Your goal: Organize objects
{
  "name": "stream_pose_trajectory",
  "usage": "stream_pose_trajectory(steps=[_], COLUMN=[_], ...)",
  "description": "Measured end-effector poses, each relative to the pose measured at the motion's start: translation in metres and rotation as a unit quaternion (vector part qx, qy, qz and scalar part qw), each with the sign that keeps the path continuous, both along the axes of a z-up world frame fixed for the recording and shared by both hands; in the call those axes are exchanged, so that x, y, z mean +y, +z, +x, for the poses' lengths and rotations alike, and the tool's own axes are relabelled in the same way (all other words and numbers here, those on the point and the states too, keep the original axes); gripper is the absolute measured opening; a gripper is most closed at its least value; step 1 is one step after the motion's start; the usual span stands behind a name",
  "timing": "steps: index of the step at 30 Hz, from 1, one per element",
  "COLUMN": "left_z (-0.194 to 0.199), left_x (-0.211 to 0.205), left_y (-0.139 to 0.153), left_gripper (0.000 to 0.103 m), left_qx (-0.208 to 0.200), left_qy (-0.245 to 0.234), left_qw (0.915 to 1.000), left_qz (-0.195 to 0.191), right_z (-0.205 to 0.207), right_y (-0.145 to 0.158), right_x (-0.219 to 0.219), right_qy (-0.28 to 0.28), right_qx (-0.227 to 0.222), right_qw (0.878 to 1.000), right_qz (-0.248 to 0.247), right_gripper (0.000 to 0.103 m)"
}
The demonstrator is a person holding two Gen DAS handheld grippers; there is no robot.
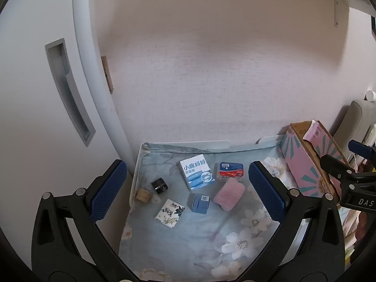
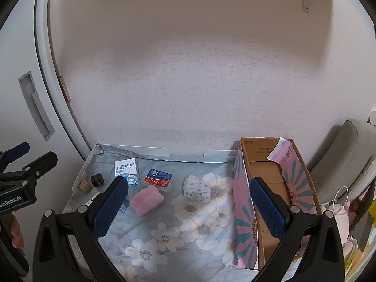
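Note:
Small items lie on a floral cloth [image 1: 206, 237]: a white-blue box [image 1: 197, 175], a red-blue floss pack [image 1: 230, 169], a pink pad [image 1: 229, 194], a small blue box [image 1: 199, 202], a printed card pack [image 1: 169, 213], a black cube [image 1: 159, 185] and tape rolls [image 1: 143, 195]. My left gripper [image 1: 185, 190] is open and empty above them. My right gripper [image 2: 188, 208] is open and empty above the cloth [image 2: 188, 230]. A patterned cloth bundle [image 2: 197, 189] lies left of the pink cardboard box [image 2: 244, 211], which is open and looks empty.
A wall stands behind the table. A white cabinet with a recessed handle [image 1: 68, 89] stands at the left. The pink box [image 1: 307, 162] sits at the table's right end. A grey chair [image 2: 345, 159] and clutter lie beyond it.

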State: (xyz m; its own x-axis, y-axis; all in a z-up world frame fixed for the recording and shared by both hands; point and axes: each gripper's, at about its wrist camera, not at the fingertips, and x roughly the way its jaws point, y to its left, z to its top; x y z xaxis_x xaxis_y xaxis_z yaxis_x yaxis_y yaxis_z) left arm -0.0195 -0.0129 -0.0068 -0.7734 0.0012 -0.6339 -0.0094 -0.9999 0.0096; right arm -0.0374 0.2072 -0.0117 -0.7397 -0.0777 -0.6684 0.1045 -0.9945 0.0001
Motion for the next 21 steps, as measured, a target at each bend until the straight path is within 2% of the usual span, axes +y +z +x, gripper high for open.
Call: stream_pose_trajectory(steps=[21], left_z=[-0.003], left_x=[-0.003], left_y=[-0.002], left_gripper=[0.103], left_qx=[-0.004], left_qy=[-0.002], left_qw=[1.0000], left_qz=[0.003], right_z=[-0.001], right_y=[-0.001], right_x=[-0.010], right_qy=[0.011], right_qx=[-0.004], right_qw=[1.000], right_qz=[0.002], right_gripper=[0.103])
